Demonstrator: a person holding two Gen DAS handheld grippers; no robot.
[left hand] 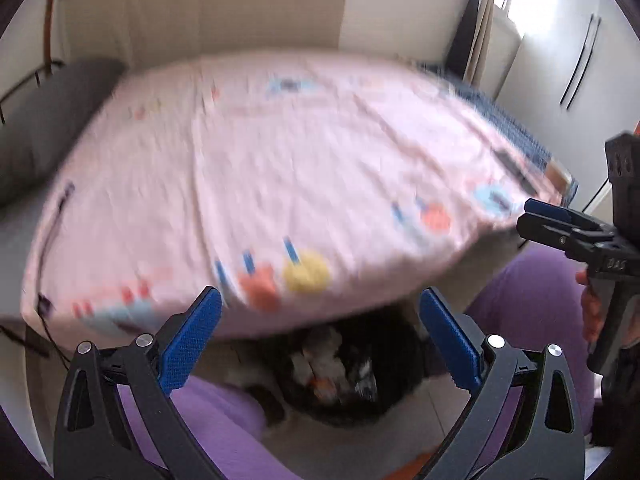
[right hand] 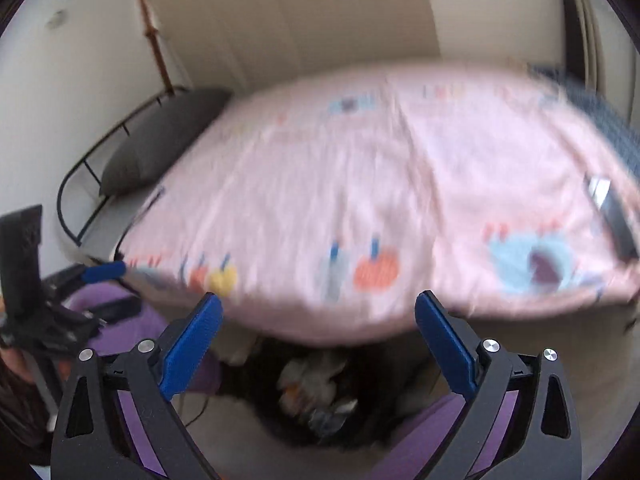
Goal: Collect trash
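Here, left hand-held gripper [left hand: 320, 300] and right hand-held gripper [right hand: 318, 304] spread empty, tilted downward above trash bag [left hand: 336, 376]

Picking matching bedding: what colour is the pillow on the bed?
Dark grey pillow, plain; clearest in the right wrist view.
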